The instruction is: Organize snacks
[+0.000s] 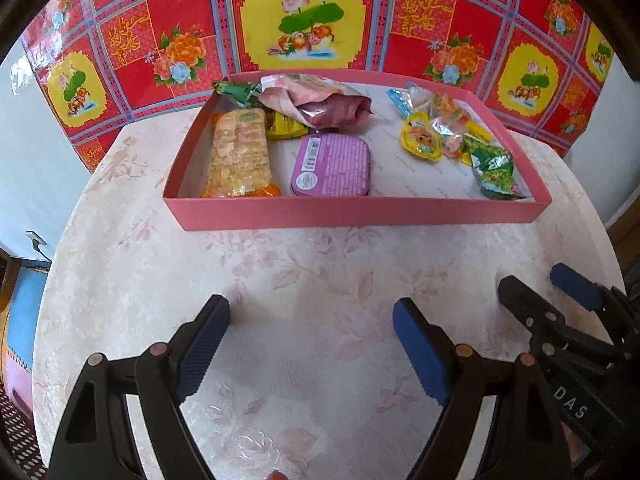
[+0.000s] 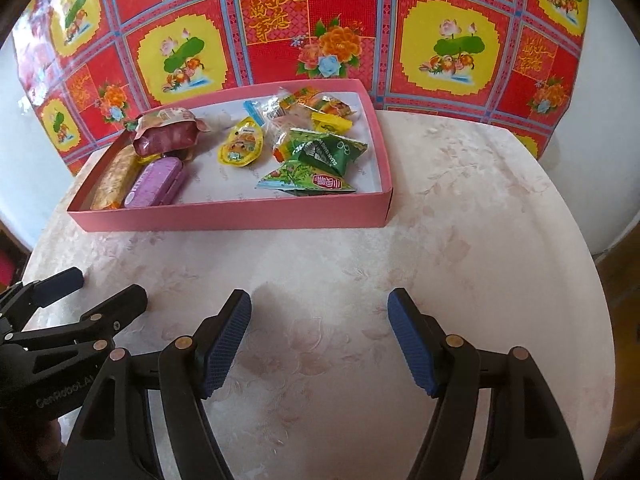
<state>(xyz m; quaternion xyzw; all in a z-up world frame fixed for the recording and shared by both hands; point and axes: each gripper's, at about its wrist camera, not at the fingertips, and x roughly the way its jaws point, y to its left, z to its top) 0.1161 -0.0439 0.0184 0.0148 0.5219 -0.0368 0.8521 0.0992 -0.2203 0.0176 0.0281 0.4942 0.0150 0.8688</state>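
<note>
A shallow pink box (image 1: 360,212) (image 2: 240,216) sits on the table's far half and holds all the snacks. On its left lie an orange cracker pack (image 1: 239,152) (image 2: 114,178), a purple tin (image 1: 332,166) (image 2: 156,184) and a maroon pouch (image 1: 328,106) (image 2: 168,132). On its right lie a yellow jelly cup (image 1: 420,138) (image 2: 240,146), green packets (image 1: 494,170) (image 2: 324,160) and small candies (image 1: 448,114). My left gripper (image 1: 312,328) is open and empty above the near table. My right gripper (image 2: 320,320) is open and empty beside it; it also shows in the left wrist view (image 1: 540,284).
The round table has a pale floral cloth (image 1: 320,264) (image 2: 460,240). A red and yellow patterned sheet (image 1: 304,20) (image 2: 320,32) stands upright right behind the box. The table edge curves away on both sides.
</note>
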